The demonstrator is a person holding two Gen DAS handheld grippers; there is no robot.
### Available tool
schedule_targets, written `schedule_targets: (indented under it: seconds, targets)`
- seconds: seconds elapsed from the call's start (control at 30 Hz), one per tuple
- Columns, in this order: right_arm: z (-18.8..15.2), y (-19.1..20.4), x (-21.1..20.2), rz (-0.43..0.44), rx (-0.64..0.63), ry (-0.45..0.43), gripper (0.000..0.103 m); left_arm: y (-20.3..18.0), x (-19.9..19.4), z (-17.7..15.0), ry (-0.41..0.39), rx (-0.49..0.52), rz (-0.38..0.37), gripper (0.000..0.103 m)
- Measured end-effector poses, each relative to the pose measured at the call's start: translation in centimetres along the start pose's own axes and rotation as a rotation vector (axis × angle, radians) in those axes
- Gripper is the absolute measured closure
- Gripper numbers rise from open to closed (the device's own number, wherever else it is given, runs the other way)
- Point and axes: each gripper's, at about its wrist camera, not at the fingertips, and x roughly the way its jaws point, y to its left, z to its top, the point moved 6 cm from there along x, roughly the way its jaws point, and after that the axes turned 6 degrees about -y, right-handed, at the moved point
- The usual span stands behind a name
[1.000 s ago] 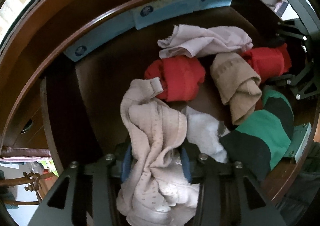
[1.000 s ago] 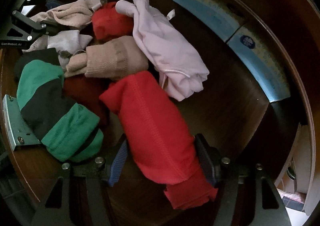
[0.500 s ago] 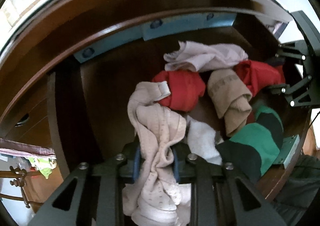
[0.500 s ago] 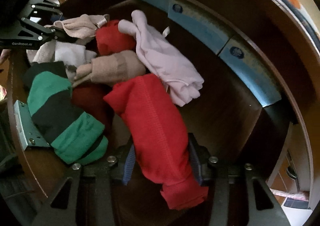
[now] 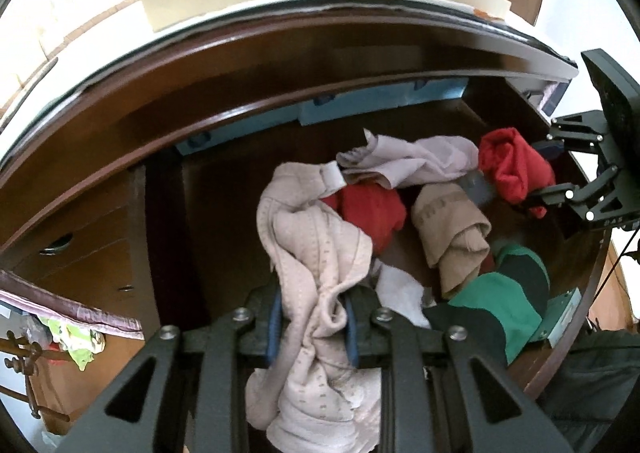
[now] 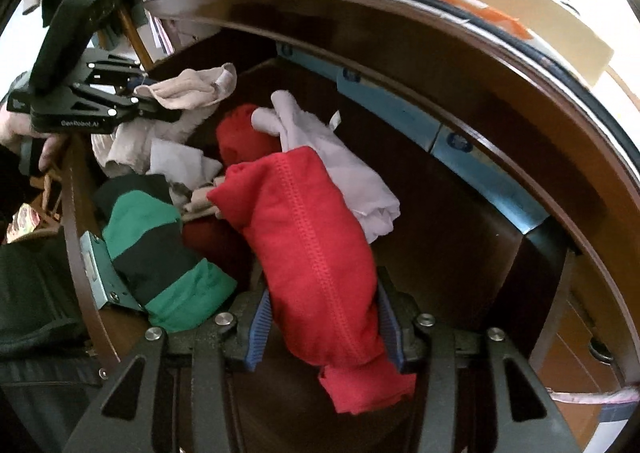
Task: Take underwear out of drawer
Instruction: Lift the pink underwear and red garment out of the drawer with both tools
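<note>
Both garments have risen off the drawer [image 6: 472,253] floor: left gripper [image 5: 312,327] pinching beige underwear [image 5: 316,253], right gripper [image 6: 322,327] pinching red underwear [image 6: 312,253]. Lifting step; next, clear the front edge.

So it's a dark wooden drawer [image 6: 460,253], pulled open, with pale blue boxes [image 6: 400,113] lined up along its back wall. Lying on the bottom: a green and black striped piece [image 6: 160,249] at lower left of the right wrist view, a pale lilac one [image 6: 344,173] mid-frame, a tan roll [image 5: 452,237], something white [image 5: 400,293], and another red bundle [image 5: 372,213], I think.
</note>
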Motion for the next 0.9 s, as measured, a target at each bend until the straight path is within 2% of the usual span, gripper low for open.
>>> schedule_targets:
  seconds: [0.43,0.9]
  targets:
    - [-0.8,-0.7,-2.6,0.022,0.030,-0.083,0.054,0.9,-2.3,0.3,-0.099,-0.046,0.020,0.081]
    - [-1.1,-0.8,-3.6,0.025,0.033,-0.128,0.054,1.4,-3.2,0.5,-0.155,-0.069,0.032,0.081]
